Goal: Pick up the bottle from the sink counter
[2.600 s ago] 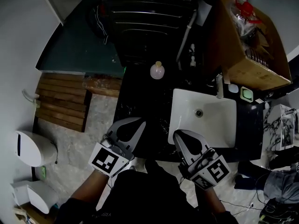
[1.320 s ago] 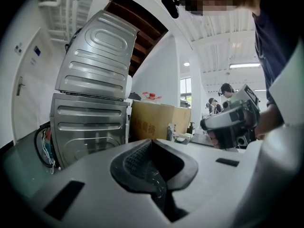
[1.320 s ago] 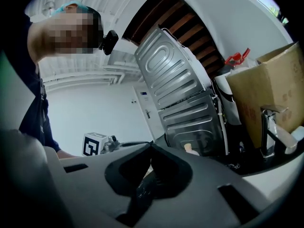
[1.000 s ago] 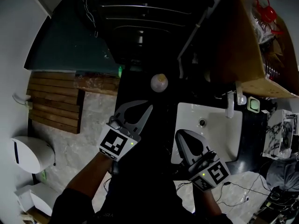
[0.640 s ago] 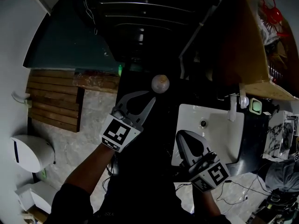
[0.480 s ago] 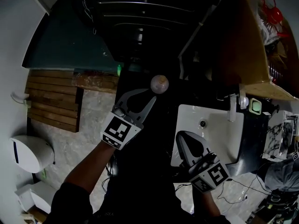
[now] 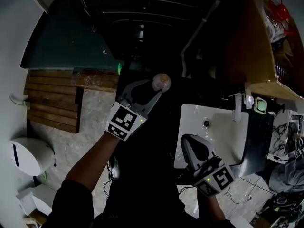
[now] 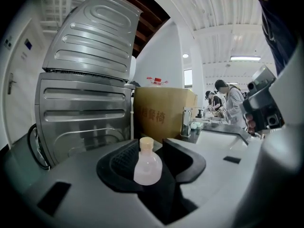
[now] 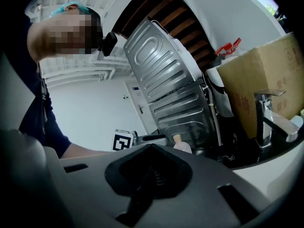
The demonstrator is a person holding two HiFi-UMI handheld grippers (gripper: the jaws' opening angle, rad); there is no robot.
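The left gripper (image 7: 156, 88) now reaches the bottle (image 7: 161, 81); a second ago it hung lower in the head view, well short of the bottle, with its jaws pressed together; its jaws have just been opening and now stand apart, with the bottle between them. In the left gripper view the bottle's round body sits in the gap between the two black pads; the left pad lies close against its side, dark space shows on the right, and neither pad visibly presses on it, so the claw has hold of nothing. The bottle is small, pale pink and round-bodied with a cream cap; it stands upright on the dark counter (image 7: 142, 141), to the left of the white sink (image 7: 223, 127) and in front of the washing machine (image 8: 85, 103); it stands where it did in the earlier frames. The right gripper (image 7: 188, 139) hovers at the near left edge of the sink, much where it was a second ago; its jaws are closed tip to tip with nothing between them. The faucet (image 7: 236, 103) stands at the far side of the sink; the cardboard box (image 7: 256, 46) sits beyond it.
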